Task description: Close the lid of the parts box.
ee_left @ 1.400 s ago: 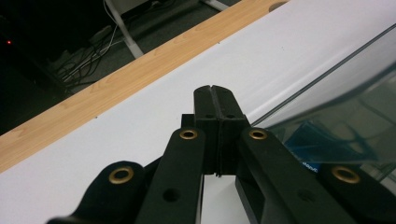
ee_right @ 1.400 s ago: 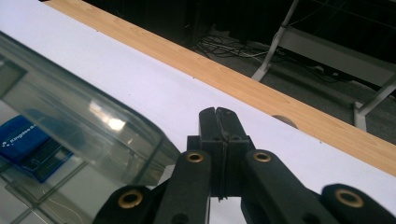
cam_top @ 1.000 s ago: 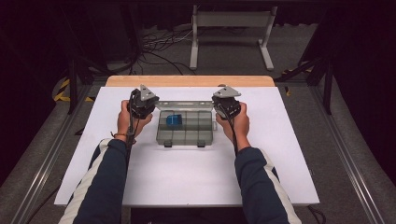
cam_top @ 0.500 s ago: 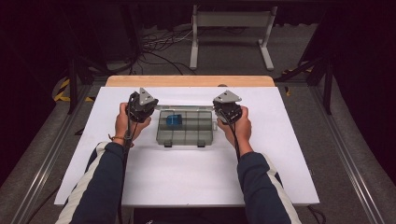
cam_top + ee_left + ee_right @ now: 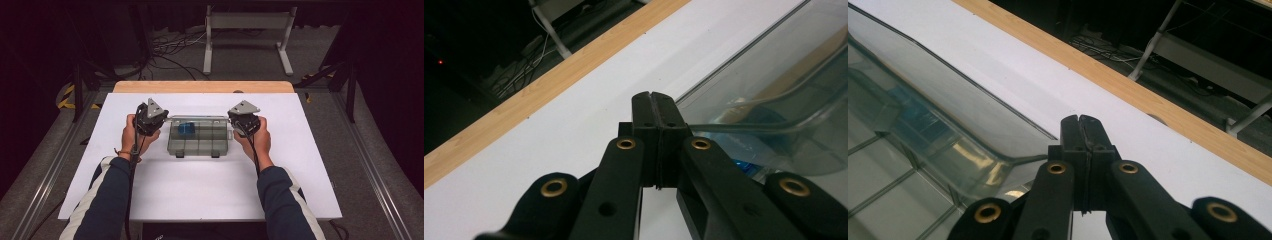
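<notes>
A clear plastic compartment box (image 5: 198, 150) lies in the middle of the white tabletop (image 5: 200, 195). A blue object (image 5: 186, 128) sits in its far-left compartment. My left gripper (image 5: 161, 120) is shut at the box's far-left corner, with nothing between its jaws. In the left gripper view its shut tips (image 5: 655, 97) rest against the edge of the clear lid (image 5: 774, 65), and the blue object (image 5: 740, 163) shows through the plastic. My right gripper (image 5: 235, 121) is shut at the far-right corner. Its tips (image 5: 1079, 121) meet the rounded lid edge (image 5: 998, 145) there.
A wooden strip (image 5: 202, 86) runs along the table's far edge. Beyond it are a metal stand (image 5: 247, 30) and loose cables (image 5: 170, 47) on the dark floor. Rails (image 5: 380, 180) flank the table on both sides. The white surface in front of the box is bare.
Both grippers have come down and slightly toward the person at the box's far corners. The lid's far edge has dropped with them. The box itself has stayed put.
</notes>
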The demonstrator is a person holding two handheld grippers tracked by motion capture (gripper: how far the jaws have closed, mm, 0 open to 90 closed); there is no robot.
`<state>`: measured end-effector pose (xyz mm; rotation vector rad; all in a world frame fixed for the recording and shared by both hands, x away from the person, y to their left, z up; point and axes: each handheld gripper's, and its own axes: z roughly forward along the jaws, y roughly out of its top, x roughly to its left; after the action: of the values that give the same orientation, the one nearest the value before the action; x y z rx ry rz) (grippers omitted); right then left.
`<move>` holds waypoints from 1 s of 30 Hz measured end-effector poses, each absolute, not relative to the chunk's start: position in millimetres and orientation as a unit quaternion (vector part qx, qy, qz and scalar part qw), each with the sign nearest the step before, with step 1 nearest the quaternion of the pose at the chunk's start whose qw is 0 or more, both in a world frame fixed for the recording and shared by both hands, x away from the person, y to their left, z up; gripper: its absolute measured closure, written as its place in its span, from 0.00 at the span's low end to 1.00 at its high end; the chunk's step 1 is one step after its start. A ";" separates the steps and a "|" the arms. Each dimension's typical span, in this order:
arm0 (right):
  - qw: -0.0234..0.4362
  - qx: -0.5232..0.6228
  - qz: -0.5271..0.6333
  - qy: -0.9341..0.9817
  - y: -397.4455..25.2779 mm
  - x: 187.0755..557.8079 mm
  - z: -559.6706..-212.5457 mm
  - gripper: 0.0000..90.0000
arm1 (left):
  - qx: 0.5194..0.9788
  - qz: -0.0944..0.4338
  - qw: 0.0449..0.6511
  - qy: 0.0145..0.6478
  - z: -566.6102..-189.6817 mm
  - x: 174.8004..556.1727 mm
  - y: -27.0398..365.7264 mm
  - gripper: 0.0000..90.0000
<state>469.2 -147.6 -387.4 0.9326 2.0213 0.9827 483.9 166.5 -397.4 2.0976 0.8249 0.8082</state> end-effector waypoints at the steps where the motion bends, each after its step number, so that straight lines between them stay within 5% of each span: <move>1: 0.346 0.358 0.380 0.780 -148.4 467.9 -387.5 1.00 | 0.816 0.312 0.366 0.321 -397.7 483.1 166.6 1.00; 30: 0.311 0.321 0.400 0.800 -164.1 434.6 -394.8 1.00 | 0.831 0.305 0.388 0.258 -398.5 441.1 165.0 0.98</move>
<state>434.6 -164.1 -394.8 0.8471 2.1112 1.0567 441.1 165.0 -398.5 2.1129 0.6555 0.7750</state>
